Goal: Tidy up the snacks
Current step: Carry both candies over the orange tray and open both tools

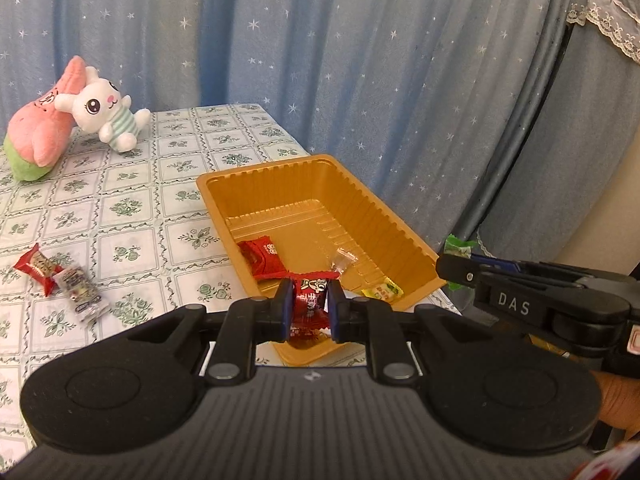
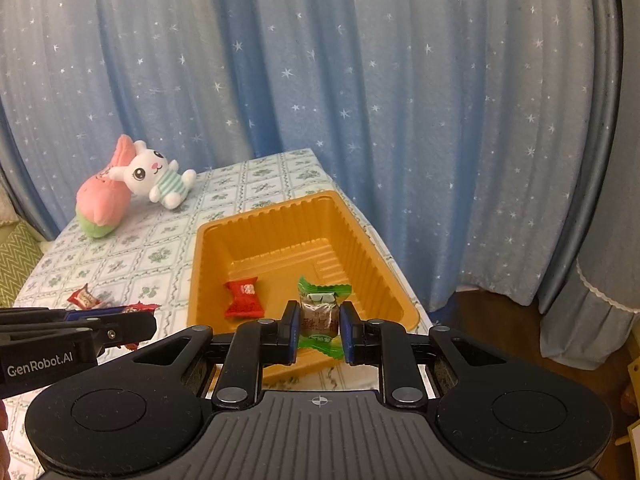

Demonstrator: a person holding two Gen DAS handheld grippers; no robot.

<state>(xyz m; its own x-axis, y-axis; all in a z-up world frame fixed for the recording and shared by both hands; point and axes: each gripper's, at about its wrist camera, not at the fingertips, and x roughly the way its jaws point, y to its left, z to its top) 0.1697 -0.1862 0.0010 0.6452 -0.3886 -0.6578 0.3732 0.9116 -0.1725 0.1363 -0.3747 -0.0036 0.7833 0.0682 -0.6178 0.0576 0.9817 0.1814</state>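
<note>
My left gripper (image 1: 309, 308) has its fingers clamped on a red candy (image 1: 308, 303); my right gripper (image 2: 319, 327) pinches a green-wrapped candy (image 2: 320, 312). Both hang over the near end of the orange tray (image 1: 384, 204). If I release too early, either could bounce off the near rim onto the worktop (image 1: 132, 208). Two loose candies (image 1: 60, 280) wait at far left.

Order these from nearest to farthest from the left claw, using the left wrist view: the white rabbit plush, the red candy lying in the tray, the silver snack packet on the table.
From the left claw:
1. Red candy, inside the tray, just ahead.
2. Silver snack packet, on the tablecloth, left.
3. White rabbit plush, far left corner.
</note>
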